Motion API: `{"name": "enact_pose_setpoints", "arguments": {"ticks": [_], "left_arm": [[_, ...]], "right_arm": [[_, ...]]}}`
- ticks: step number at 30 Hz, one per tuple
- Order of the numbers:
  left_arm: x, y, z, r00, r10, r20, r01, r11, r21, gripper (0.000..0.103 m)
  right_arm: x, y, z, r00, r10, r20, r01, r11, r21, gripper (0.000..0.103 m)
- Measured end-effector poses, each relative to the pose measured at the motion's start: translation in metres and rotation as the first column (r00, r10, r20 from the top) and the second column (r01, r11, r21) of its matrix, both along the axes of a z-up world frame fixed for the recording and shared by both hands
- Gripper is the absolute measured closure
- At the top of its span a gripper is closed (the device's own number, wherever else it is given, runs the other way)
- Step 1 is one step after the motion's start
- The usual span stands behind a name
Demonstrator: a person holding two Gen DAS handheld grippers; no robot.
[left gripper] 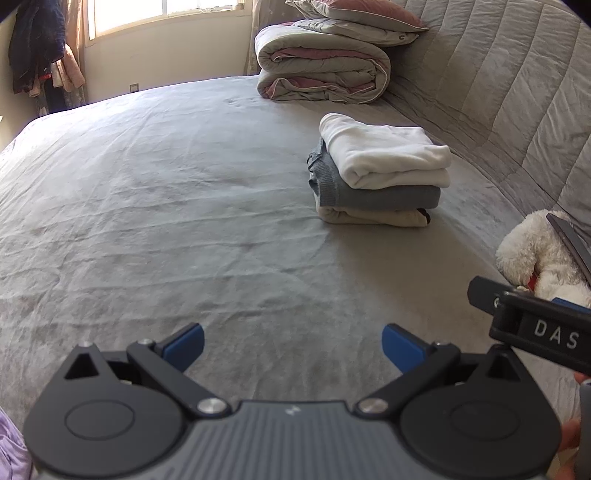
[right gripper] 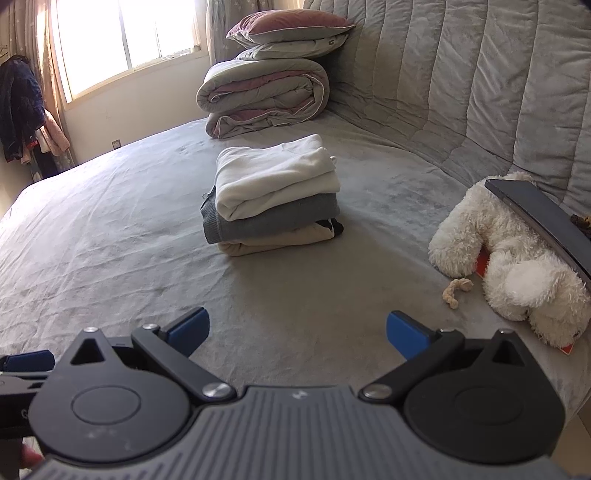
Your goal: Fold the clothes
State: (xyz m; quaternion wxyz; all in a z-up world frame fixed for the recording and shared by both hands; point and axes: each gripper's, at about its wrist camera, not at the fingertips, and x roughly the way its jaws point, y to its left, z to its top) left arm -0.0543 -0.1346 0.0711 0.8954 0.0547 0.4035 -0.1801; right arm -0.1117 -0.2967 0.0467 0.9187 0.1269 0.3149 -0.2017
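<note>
A stack of three folded garments lies on the grey bed: a white one (left gripper: pixel 388 155) on top, a grey-blue one (left gripper: pixel 373 194) in the middle, a cream one (left gripper: pixel 369 216) at the bottom. The same stack shows in the right wrist view, with white (right gripper: pixel 273 173), grey (right gripper: pixel 273 221) and cream (right gripper: pixel 269 242) layers. My left gripper (left gripper: pixel 291 347) is open and empty, well short of the stack. My right gripper (right gripper: pixel 295 336) is open and empty, also short of the stack. Part of the right gripper (left gripper: pixel 535 328) shows at the right edge of the left wrist view.
A rolled duvet (right gripper: pixel 266 96) with pillows (right gripper: pixel 291 26) sits at the head of the bed (right gripper: pixel 110 240). A white plush toy (right gripper: pixel 517 266) with a dark flat object (right gripper: pixel 543 218) on it lies at the right. A padded headboard (right gripper: pixel 480 92) runs along the right. Lilac fabric (left gripper: pixel 11 446) shows at bottom left.
</note>
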Motion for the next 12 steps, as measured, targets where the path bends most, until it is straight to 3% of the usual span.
{"name": "enact_pose_setpoints", "arguments": {"ticks": [12], "left_arm": [[0.0022, 0.0007, -0.0025, 1.000, -0.007, -0.006, 0.007, 1.000, 0.002, 0.001]], "right_arm": [[0.0047, 0.0038, -0.0038, 1.000, 0.006, -0.013, -0.006, 1.000, -0.004, 0.000]]}}
